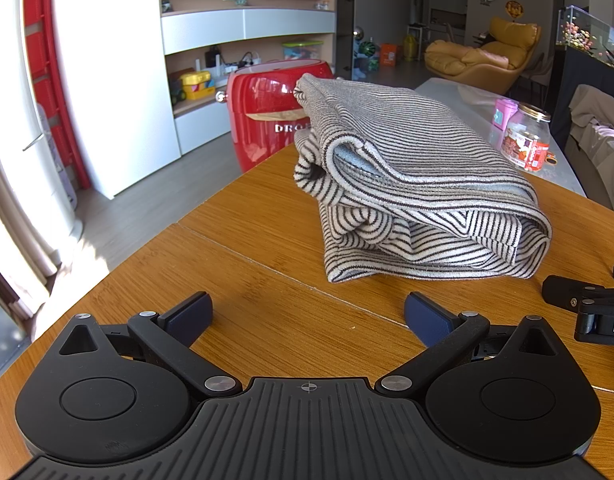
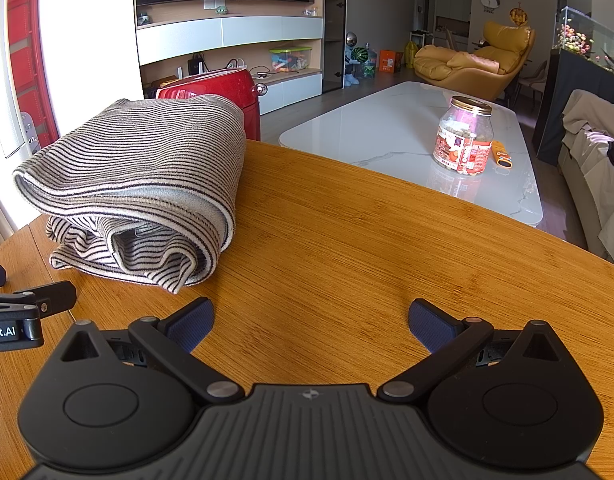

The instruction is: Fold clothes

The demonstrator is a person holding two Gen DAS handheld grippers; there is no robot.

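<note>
A grey-and-black striped garment (image 1: 419, 176) lies folded in a thick bundle on the wooden table (image 1: 243, 248). My left gripper (image 1: 307, 314) is open and holds nothing, a little in front of the bundle's near edge. In the right wrist view the same striped garment (image 2: 139, 176) sits at the left, with the wooden table (image 2: 347, 240) bare ahead. My right gripper (image 2: 311, 320) is open with nothing between its blue pads, to the right of the bundle. Each gripper shows at the edge of the other's view: the right gripper (image 1: 587, 304), the left gripper (image 2: 23, 312).
A red appliance (image 1: 267, 116) stands just behind the table's far edge. Beyond lies a white marble coffee table (image 2: 387, 136) with a plastic snack jar (image 2: 465, 140). A yellow armchair (image 2: 475, 64) and a TV shelf unit (image 2: 227, 36) are farther back; a sofa (image 2: 595, 152) is at the right.
</note>
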